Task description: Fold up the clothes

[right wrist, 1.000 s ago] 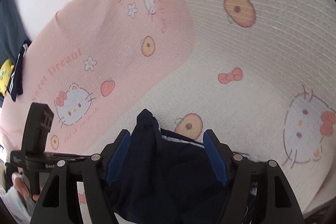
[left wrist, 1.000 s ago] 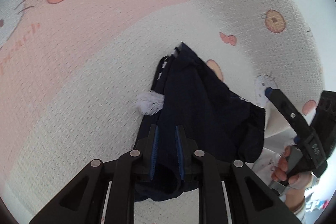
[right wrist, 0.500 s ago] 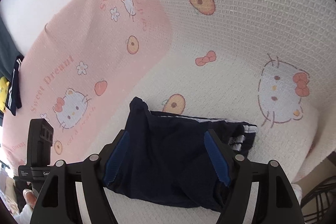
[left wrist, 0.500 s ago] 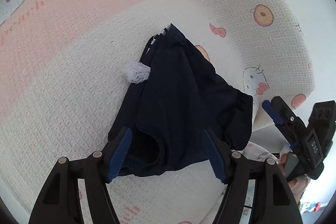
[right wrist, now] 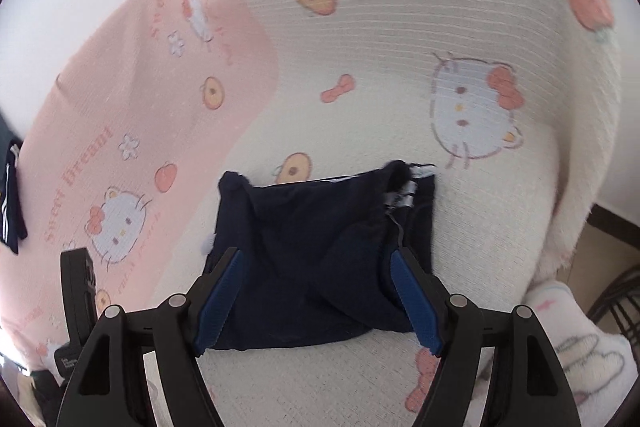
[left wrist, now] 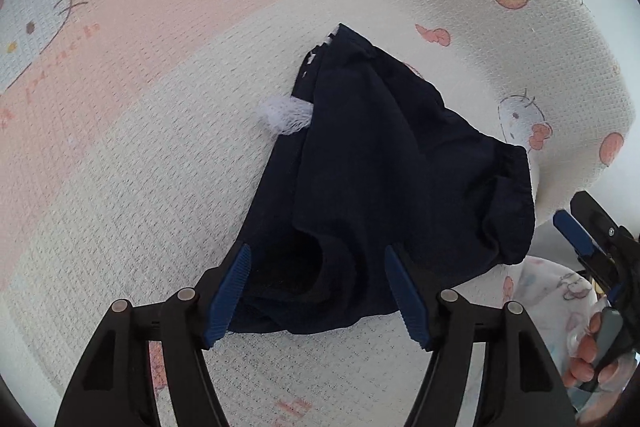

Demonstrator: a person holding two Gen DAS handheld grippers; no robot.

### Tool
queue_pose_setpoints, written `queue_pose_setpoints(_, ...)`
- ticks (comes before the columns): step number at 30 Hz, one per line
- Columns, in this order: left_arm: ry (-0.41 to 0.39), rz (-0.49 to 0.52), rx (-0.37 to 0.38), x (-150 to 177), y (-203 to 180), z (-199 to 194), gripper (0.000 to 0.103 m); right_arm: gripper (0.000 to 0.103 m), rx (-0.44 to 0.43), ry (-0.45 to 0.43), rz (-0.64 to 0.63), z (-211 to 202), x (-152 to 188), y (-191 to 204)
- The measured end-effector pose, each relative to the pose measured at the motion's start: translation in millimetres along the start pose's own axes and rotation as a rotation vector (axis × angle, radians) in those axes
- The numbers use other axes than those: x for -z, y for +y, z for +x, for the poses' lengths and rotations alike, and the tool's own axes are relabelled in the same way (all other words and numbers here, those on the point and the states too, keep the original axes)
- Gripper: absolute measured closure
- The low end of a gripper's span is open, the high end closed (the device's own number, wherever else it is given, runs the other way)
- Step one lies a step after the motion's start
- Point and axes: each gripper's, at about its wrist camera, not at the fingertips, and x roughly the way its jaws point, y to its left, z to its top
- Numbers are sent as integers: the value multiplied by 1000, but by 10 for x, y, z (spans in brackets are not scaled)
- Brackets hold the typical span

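Now that the left gripper (left wrist: 318, 287), pinching the navy shorts (left wrist: 384, 179) a second ago, is spread like the right gripper (right wrist: 316, 295), the shorts lie released, doubled over on the cream blanket (right wrist: 460, 7), suggesting a finished fold.

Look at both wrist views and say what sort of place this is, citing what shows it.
Probably a bedroom at home. A pink and cream cartoon-cat blanket covers a soft raised surface, likely a bed; folded navy shorts lie on it, and more dark clothing sits at the far left edge.
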Motion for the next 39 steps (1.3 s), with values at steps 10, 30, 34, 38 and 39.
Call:
queue_pose_setpoints(10,26,12,-65,-17,-13,169,63,28,56,71,67,304,135,-264)
queue_pose_setpoints(30,-11,-27,-196,98,259,184,89,80,190,48,88,492,152,-479)
queue_pose_setpoints(34,-12,-5,-217,154,256,186,88,80,187,52,90,501,143,-513)
queue_pose_setpoints(38,-16,21,-235,203,236,194,87,80,237,58,55,517,148,-485)
queue_pose_setpoints(39,-14,25,-238,202,236,198,87,80,245,58,42,518,148,-472)
